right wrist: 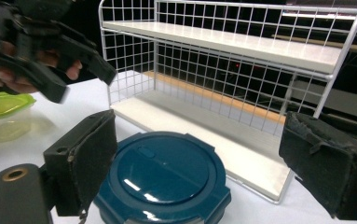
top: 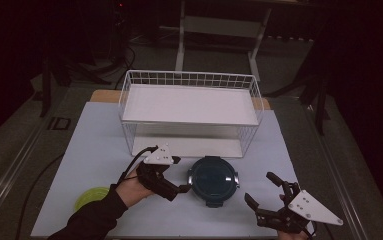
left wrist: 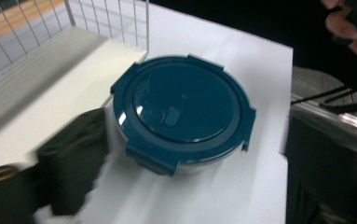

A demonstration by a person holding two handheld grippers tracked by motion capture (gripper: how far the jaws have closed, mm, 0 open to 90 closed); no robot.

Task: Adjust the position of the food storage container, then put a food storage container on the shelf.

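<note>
We see both sets of jaws spread, empty — left gripper (top: 179, 175) | right gripper (top: 264, 190) | blue-lidded container (top: 213, 180) between them | wire rack (top: 189, 80) behind | green-lidded tub (top: 91, 197) at far left.

I look down on a pale tabletop (top: 94, 135) in a dark room. A white wire rack (top: 191, 112) with two shelves stands toward the far edge. Near the middle of the near edge sits a round container with a dark blue lid (top: 213, 180). My left gripper (top: 175, 176) hovers just beside its left side, jaws apart. A green lid (top: 91, 198) lies toward the near left corner. My right gripper (top: 265, 189) waits, jaws spread, near the near right corner.
</note>
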